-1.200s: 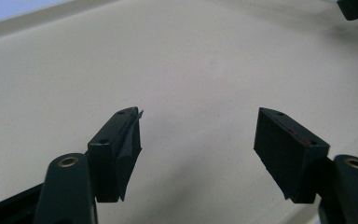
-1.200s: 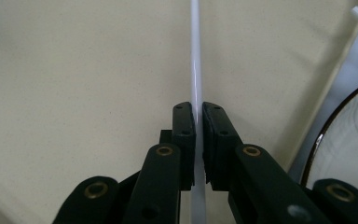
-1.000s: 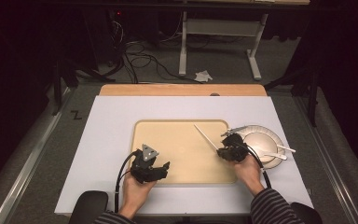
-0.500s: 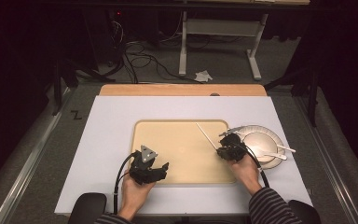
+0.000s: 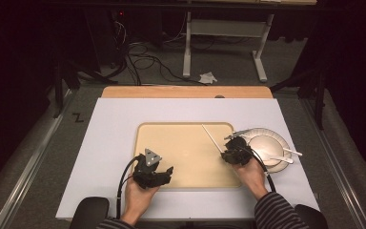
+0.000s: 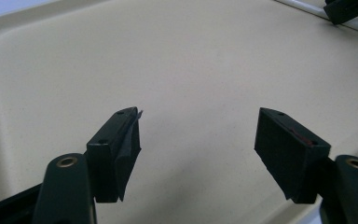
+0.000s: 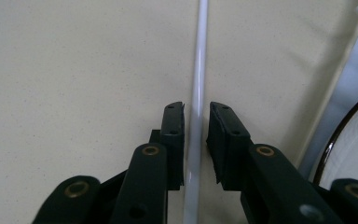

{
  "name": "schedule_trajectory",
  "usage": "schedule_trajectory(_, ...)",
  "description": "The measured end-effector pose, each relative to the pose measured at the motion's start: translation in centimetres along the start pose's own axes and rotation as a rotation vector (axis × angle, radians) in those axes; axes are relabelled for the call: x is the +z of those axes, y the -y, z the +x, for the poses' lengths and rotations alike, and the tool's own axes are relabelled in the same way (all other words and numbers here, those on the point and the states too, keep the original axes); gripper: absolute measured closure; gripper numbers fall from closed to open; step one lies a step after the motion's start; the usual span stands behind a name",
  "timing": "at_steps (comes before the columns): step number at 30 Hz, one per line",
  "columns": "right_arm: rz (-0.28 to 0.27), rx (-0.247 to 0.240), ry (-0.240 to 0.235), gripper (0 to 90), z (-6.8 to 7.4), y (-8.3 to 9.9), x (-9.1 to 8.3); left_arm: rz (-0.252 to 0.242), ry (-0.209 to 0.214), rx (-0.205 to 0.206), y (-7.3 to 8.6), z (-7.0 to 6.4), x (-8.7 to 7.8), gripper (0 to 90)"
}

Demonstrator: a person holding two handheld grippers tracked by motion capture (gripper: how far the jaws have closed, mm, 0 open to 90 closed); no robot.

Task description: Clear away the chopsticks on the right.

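R gripper w/ white chopstick between its jaws; vs 1 s ago it has shifted toward 9 o'clock, off the plate edge and over the tan tray. Stick tip now points ~11 o'clock across the tray's R side. Judgement: stick was lifted from the plate and is being carried to the tray; placement not yet done.

R gripper view: jaws narrow, flanking the chopstick; pads look touching or nearly so, stick runs straight out along the jaw axis above the tray.

More white utensils on the plate at 3 o'clock of the R hand.

L gripper unchanged, resting at tray's near edge, ~7 o'clock. L gripper view: jaws wide, nothing between, tray surface below.
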State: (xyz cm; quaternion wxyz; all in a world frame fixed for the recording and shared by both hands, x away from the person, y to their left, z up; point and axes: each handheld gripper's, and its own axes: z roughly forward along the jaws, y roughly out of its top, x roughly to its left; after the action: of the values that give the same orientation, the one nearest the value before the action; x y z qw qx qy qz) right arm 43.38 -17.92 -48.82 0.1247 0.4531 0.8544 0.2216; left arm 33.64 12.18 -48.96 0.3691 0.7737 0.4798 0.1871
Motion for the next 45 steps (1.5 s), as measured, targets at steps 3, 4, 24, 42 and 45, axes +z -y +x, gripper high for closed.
schedule_trajectory(3,0.0,0.002,0.009,75.5,0.0,0.0,0.0,0.0,0.002,0.001,0.0,0.0,0.0,31.3)
schedule_trajectory(4,0.001,0.002,0.012,75.1,0.0,0.0,0.0,0.001,0.003,0.001,0.0,0.0,0.0,31.3)
schedule_trajectory(24,-0.062,-0.028,-0.043,52.4,0.2,0.4,-1.5,0.012,0.02,0.023,-0.2,-0.4,0.4,31.5)
schedule_trajectory(42,-0.213,-0.027,-0.177,52.3,-1.1,2.3,-6.0,0.024,0.064,0.048,-0.8,-1.1,1.7,31.7)
schedule_trajectory(45,-0.235,-0.04,-0.177,52.5,-1.4,2.7,-6.9,0.026,0.075,0.058,-1.0,-1.3,1.9,31.7)
